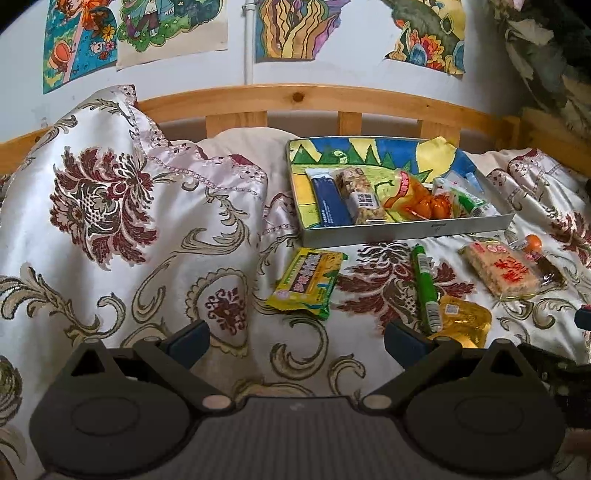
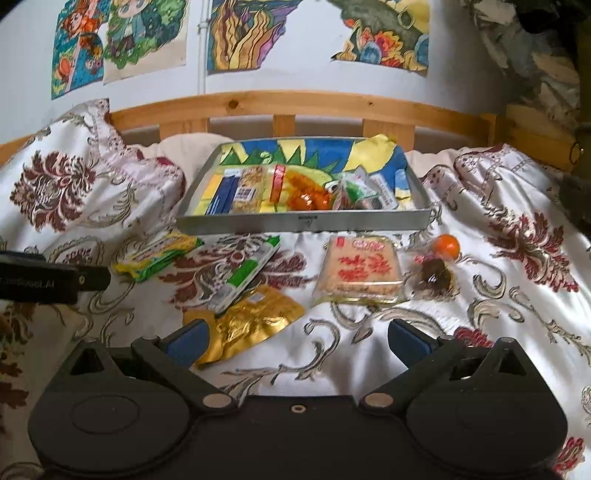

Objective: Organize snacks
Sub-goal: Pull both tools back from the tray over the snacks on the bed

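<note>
Both grippers, left and right, I hold wide and empty. Near: gold pouch, green stick, yellow pack, rice cake. Far: tray, part-filled. Risk: slick wrappers slipping on soft bedspread.

Bed covered with a cream satin bedspread – dark red floral medallions and beige scrollwork, rumpled into a high fold on the left. Plain cream pillow sits behind that fold, against the rail. Pine slatted bed rail runs across the back, knot visible near centre. White wall above – four coloured children's drawings taped up, the rightmost one cut to an irregular outline. White pipe runs vertically between the drawings. Patterned dark fabric hangs at far right.
</note>
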A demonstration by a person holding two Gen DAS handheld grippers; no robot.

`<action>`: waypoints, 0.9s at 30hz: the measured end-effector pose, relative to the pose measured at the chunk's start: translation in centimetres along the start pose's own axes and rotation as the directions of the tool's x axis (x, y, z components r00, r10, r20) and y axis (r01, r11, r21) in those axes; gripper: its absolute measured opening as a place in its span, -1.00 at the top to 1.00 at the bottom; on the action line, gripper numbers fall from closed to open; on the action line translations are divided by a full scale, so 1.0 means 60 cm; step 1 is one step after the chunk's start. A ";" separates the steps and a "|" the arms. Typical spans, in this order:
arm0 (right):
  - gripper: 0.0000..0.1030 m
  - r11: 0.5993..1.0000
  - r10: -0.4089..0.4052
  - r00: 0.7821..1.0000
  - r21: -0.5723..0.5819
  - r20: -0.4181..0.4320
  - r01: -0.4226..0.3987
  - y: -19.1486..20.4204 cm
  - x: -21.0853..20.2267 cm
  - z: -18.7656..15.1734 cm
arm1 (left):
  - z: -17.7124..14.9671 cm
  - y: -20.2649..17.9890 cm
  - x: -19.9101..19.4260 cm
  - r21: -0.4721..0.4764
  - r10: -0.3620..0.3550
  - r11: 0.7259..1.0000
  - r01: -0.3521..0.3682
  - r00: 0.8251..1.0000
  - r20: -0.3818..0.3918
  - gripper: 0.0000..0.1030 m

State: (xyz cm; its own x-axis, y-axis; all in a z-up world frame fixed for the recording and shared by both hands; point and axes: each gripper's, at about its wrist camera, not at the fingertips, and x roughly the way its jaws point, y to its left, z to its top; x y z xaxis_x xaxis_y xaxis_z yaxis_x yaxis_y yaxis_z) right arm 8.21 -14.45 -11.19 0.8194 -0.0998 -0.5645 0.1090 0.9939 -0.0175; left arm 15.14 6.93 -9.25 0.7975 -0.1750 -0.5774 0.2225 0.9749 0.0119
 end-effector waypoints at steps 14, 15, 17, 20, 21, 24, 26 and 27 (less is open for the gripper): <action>-0.99 1.000 0.022 1.000 -0.005 -0.020 -0.022 0.014 0.010 0.001 | -0.002 -0.001 0.008 0.021 0.008 1.000 -0.007 0.999 -0.038 -0.99; -0.99 1.000 0.020 1.000 -0.004 -0.021 -0.020 0.014 0.011 0.001 | -0.001 -0.001 0.010 0.021 0.009 1.000 -0.008 0.999 -0.040 -0.99; -0.99 1.000 0.019 0.999 0.001 -0.031 -0.019 0.015 0.014 0.001 | 0.002 -0.001 0.015 0.022 0.009 1.000 -0.008 0.999 -0.043 -0.99; -0.99 1.000 0.019 0.999 0.010 -0.035 -0.018 0.014 0.016 0.002 | 0.005 -0.001 0.021 0.024 0.012 1.000 -0.011 0.999 -0.046 -0.99; -0.99 1.000 0.020 0.999 0.013 -0.037 -0.020 0.014 0.017 0.003 | 0.006 0.000 0.022 0.025 0.011 1.000 -0.010 0.999 -0.046 -0.99; -0.99 1.000 0.023 0.999 0.015 -0.040 -0.023 0.016 0.021 0.004 | 0.009 0.000 0.029 0.030 0.006 1.000 -0.005 0.999 -0.050 -0.99; -0.99 1.000 0.028 0.999 0.014 -0.041 -0.027 0.018 0.023 0.005 | 0.013 -0.001 0.035 0.035 -0.001 0.999 0.003 0.998 -0.059 -0.99; -0.99 0.999 0.030 0.999 0.014 -0.041 -0.029 0.019 0.024 0.006 | 0.015 -0.002 0.038 0.037 -0.002 0.999 0.005 0.998 -0.060 -0.99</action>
State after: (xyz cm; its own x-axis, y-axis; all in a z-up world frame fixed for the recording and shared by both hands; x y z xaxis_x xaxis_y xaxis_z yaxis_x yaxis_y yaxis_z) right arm 9.70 -13.51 -11.75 0.7982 -0.0679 -0.5985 0.0925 0.9957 0.0104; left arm 17.43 6.28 -9.83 0.7619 -0.1686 -0.6254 0.2465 0.9683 0.0393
